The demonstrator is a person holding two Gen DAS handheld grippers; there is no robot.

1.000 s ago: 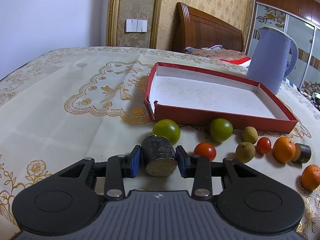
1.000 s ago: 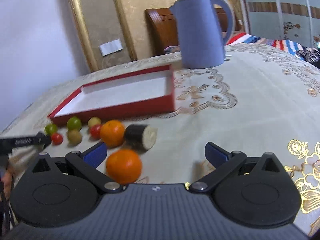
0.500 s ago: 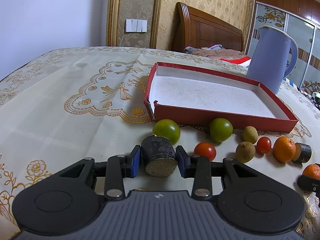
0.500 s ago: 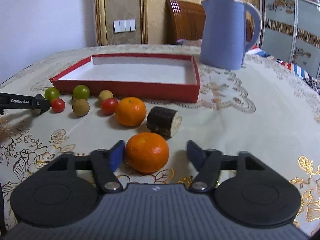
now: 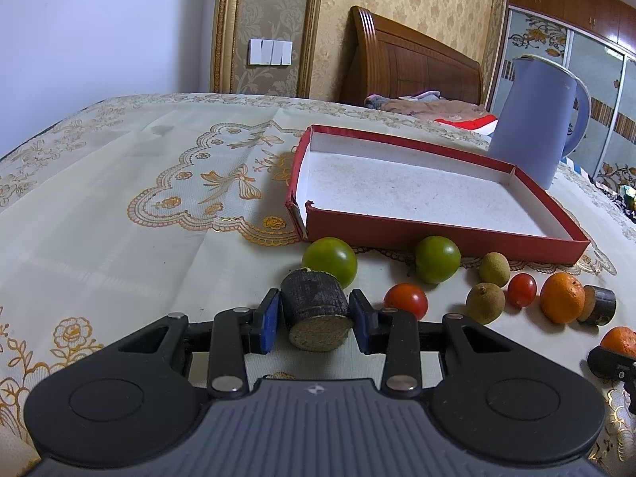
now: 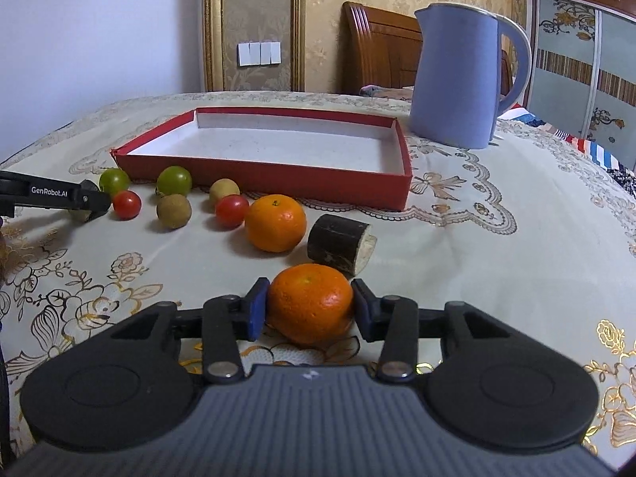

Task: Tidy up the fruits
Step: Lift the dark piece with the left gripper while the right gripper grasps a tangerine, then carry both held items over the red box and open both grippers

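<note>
My left gripper (image 5: 314, 326) is shut on a dark sugarcane piece (image 5: 316, 310) on the tablecloth, in front of the empty red tray (image 5: 437, 234). My right gripper (image 6: 308, 310) is shut on an orange (image 6: 310, 302). Loose in a row before the tray (image 6: 278, 179) lie two green fruits (image 5: 330, 260) (image 5: 437, 258), two red tomatoes (image 5: 405, 300) (image 5: 521, 288), two brown longans (image 5: 485, 302) (image 5: 493, 268), a second orange (image 6: 275, 222) and a second sugarcane piece (image 6: 340, 243).
A blue kettle (image 6: 461, 75) stands behind the tray's right end. The left gripper's tip (image 6: 55, 198) shows at the left of the right wrist view. A wooden headboard (image 5: 409, 67) and wall lie beyond the table.
My right gripper swung toward the near orange and closed its fingers on it. My left gripper stayed shut on the sugarcane piece without moving.
</note>
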